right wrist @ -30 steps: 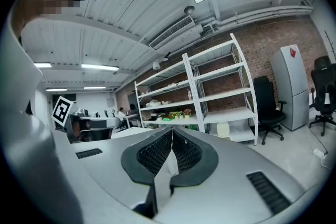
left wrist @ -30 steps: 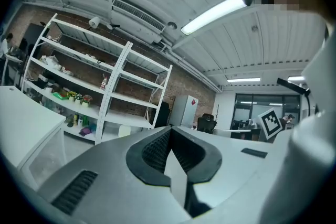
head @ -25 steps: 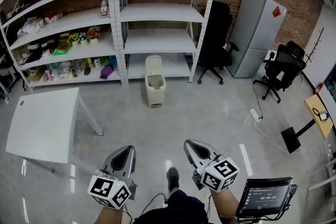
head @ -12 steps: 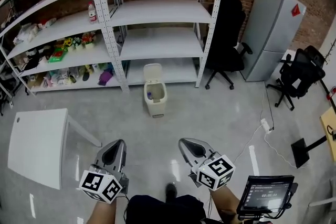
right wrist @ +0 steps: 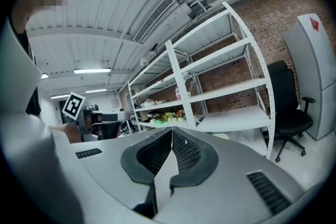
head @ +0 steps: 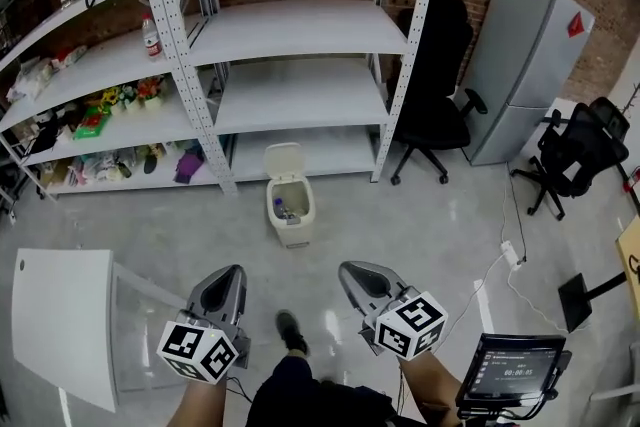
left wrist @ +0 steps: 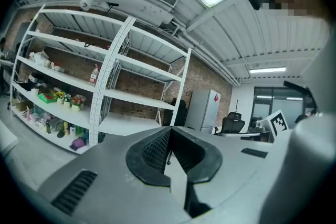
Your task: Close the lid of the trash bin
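Compared with the earlier head-view frames, the whole scene is sliding down and growing. The trash bin (head: 290,207), which was sitting higher and smaller against the bottom shelf, is now lying nearer the middle of the frame, just above the two grippers. The white shelving rack (head: 290,25) is filling more of the upper half. The white table (head: 60,323) is drifting into the lower-left corner, partly cut by the edge. The person's dark shoe (head: 290,331), earlier right of centre at the bottom, is now showing left of centre between the grippers.

The left gripper (head: 231,272) and right gripper (head: 351,268) are keeping their places side by side low in the frame, both pointing up-frame toward the bin and well apart from it. In the left gripper view the left gripper (left wrist: 169,131) is showing its ribbed pads pressed together with nothing between them. The right gripper (right wrist: 171,131) is likewise clenched and empty in its own view.

The bin is small, cream-coloured and standing upright on the grey floor just in front of the rack's lowest shelf. Its lid (head: 283,159) is standing up at the back, leaving the mouth open. A few small things are lying inside, too small to name.
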`<state>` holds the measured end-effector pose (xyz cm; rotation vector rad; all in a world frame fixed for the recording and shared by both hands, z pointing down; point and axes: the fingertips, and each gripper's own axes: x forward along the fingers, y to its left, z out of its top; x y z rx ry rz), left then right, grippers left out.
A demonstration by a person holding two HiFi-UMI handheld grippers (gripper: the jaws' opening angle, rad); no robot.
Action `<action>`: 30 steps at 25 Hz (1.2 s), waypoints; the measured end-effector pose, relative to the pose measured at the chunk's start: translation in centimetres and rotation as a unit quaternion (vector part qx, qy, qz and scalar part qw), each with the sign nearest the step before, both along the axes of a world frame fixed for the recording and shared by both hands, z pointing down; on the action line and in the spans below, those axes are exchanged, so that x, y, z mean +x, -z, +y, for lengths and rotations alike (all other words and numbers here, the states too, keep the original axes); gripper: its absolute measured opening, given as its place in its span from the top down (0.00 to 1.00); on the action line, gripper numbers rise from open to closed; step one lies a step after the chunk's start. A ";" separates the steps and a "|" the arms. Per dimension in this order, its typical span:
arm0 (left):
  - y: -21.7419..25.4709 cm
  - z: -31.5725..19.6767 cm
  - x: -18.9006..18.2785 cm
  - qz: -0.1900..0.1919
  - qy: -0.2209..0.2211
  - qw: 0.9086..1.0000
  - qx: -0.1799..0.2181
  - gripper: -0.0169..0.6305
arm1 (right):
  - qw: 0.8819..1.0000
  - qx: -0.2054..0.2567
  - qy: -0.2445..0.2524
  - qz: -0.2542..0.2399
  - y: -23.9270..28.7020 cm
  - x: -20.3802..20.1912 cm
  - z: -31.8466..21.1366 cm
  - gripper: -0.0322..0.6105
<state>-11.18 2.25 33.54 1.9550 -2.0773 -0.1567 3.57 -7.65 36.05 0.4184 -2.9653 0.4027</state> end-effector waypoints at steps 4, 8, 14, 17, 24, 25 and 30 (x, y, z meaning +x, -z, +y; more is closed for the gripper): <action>-0.6 -5.6 -4.9 0.004 -0.006 1.000 0.003 0.99 | 1.000 0.000 -0.009 0.012 -0.2 -4.5 -5.0 0.94; -0.7 -11.0 -10.8 0.005 -0.008 1.000 0.006 0.99 | 1.000 0.003 -0.018 0.019 0.0 -9.9 -10.4 0.94; -2.0 -18.2 -17.7 0.005 -0.014 1.000 -0.015 0.99 | 1.000 -0.005 -0.020 0.024 -0.6 -17.0 -17.3 0.94; -3.4 -21.5 -19.4 0.003 -0.013 1.000 -0.026 0.99 | 0.999 -0.009 -0.017 0.031 -1.8 -18.8 -20.7 0.94; -6.8 -30.1 -23.9 -0.003 0.007 0.999 -0.050 0.99 | 0.999 -0.028 0.010 0.046 -5.5 -23.9 -29.9 0.94; -6.9 -31.4 -24.2 -0.003 0.008 0.999 -0.051 0.99 | 0.998 -0.031 0.015 0.047 -5.8 -24.4 -31.5 0.93; -9.4 -37.5 -25.6 -0.028 0.007 0.994 -0.101 0.99 | 0.995 -0.043 0.049 0.077 -8.3 -27.1 -38.1 0.93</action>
